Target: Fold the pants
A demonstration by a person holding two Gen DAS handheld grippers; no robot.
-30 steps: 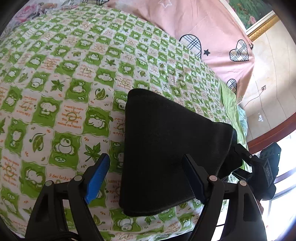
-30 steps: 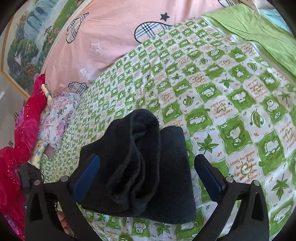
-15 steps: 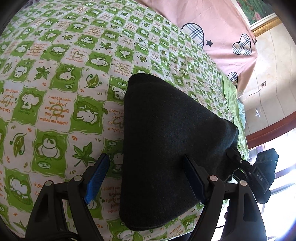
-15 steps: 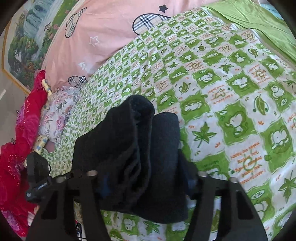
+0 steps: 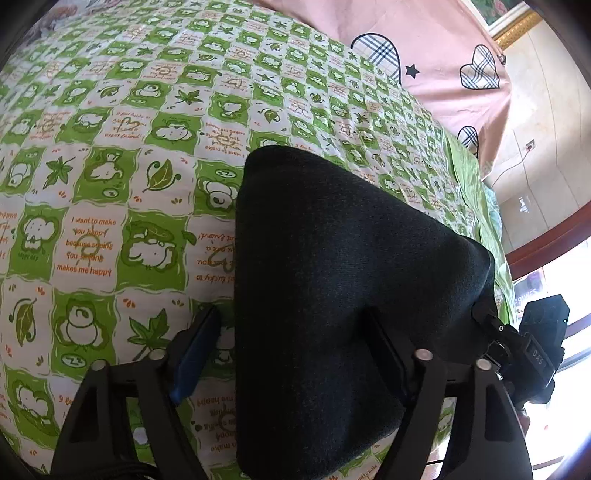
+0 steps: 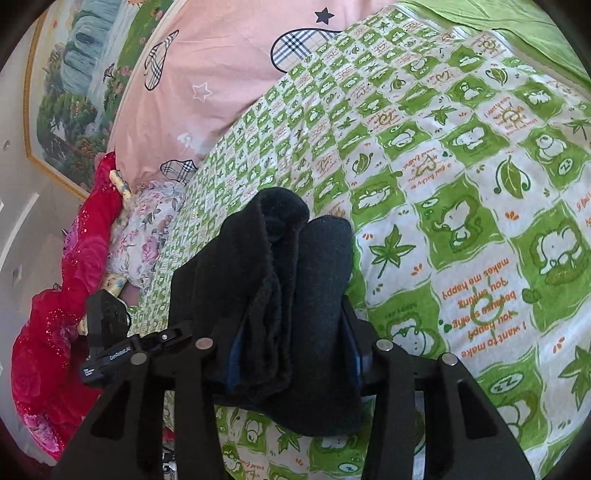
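Note:
The black pants (image 5: 332,266) are folded into a thick bundle on the green-and-white patterned bedsheet (image 5: 110,155). In the left wrist view my left gripper (image 5: 291,347) is open, its fingers on either side of the bundle's near-left edge. In the right wrist view the pants (image 6: 295,280) show as stacked folded layers, and my right gripper (image 6: 291,354) is shut on that end of the bundle. The other gripper shows at the far side of the pants in each view.
A pink quilt with plaid hearts (image 6: 207,85) lies at the head of the bed. A red blanket (image 6: 48,314) and a floral pillow (image 6: 144,236) lie at the left in the right wrist view. A plain green sheet (image 6: 517,22) borders the bed.
My right gripper closed from wide open onto the folded end of the pants. My left gripper moved closer over the bundle and stays open.

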